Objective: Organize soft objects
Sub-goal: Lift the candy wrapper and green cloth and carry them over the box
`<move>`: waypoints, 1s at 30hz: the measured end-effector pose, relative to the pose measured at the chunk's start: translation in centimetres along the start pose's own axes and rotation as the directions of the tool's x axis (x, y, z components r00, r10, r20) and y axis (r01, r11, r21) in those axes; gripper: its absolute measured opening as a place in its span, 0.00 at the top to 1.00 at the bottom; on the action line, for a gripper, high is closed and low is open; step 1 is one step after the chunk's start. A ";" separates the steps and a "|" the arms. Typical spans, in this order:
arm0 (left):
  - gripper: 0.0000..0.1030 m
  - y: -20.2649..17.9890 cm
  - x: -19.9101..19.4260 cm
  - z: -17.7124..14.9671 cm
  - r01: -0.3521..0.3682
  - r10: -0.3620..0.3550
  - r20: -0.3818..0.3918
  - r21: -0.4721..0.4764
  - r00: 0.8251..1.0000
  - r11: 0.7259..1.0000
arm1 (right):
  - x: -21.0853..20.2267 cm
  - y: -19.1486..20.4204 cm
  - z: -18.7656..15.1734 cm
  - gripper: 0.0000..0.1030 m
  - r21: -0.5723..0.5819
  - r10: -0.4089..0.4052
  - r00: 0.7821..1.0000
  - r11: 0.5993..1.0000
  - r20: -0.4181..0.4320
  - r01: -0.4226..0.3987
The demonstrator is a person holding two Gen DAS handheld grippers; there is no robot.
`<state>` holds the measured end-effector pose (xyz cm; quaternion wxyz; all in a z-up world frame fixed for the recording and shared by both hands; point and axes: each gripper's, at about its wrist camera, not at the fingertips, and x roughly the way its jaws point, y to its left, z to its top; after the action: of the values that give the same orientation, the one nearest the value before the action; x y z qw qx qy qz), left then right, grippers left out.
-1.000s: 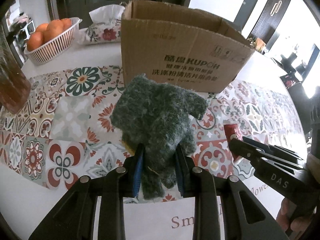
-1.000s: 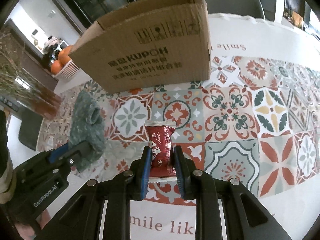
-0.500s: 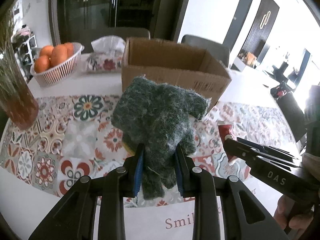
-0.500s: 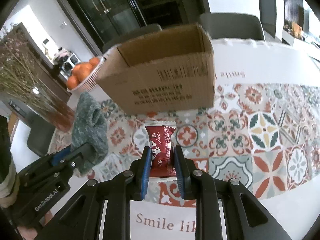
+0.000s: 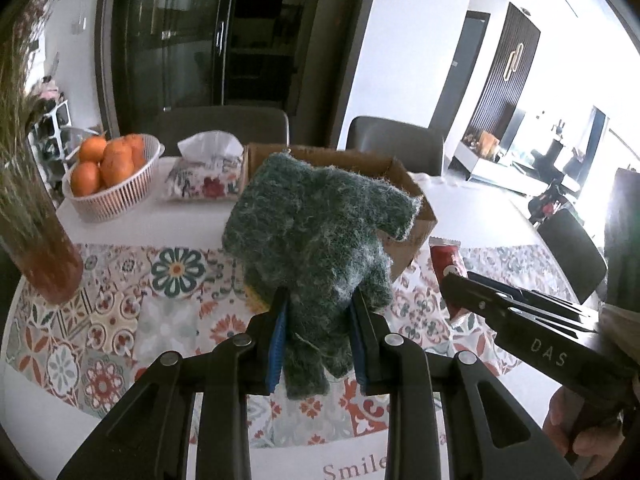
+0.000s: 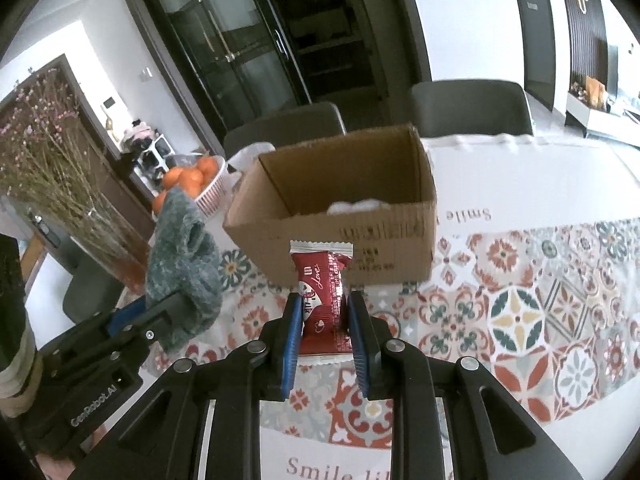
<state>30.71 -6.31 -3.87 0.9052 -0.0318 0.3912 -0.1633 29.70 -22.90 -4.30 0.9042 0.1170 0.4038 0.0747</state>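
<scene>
My left gripper (image 5: 318, 300) is shut on a fuzzy dark green glove (image 5: 316, 232) and holds it in the air in front of the open cardboard box (image 5: 416, 216). The glove also shows in the right wrist view (image 6: 182, 256). My right gripper (image 6: 323, 304) is shut on a red snack packet (image 6: 322, 292) and holds it above the table, just short of the box (image 6: 344, 204). Something white (image 6: 356, 207) lies inside the box. The right gripper also shows in the left wrist view (image 5: 452, 280) with the packet (image 5: 446, 258).
A white basket of oranges (image 5: 110, 172) and a floral tissue pack (image 5: 206, 172) stand behind the box on the left. A brown vase with dried stems (image 5: 38, 236) stands at the left edge. The patterned tablecloth (image 6: 520, 312) covers the table. Chairs (image 6: 468, 108) stand behind.
Both grippers have risen with their loads, so the box now appears lower and its open top and inside show. The grips have not changed.
</scene>
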 end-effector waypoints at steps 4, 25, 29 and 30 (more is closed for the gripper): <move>0.73 -0.2 -0.2 1.3 0.003 -0.003 0.024 0.012 1.000 1.000 | -0.2 0.0 1.6 0.76 -0.006 0.000 1.000 1.000 0.029 0.001; 0.73 -0.2 3.8 9.1 0.045 -0.046 0.034 0.035 0.998 0.998 | 2.7 -0.6 9.7 0.76 -0.027 -0.003 0.999 1.000 0.050 0.005; 0.73 -0.1 5.6 10.2 0.061 -0.061 -0.010 0.034 0.998 0.998 | 4.5 -1.1 10.9 0.76 -0.026 -0.009 1.000 1.000 0.013 0.009; 0.73 0.0 6.2 10.5 0.059 -0.059 -0.022 0.035 0.998 0.998 | 5.0 -1.3 11.2 0.76 -0.025 -0.014 1.000 1.000 0.006 0.014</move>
<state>42.24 -9.07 -0.90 0.8962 -0.0256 0.3966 -0.1971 41.40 -24.69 -0.98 0.9074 0.1031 0.4009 0.0731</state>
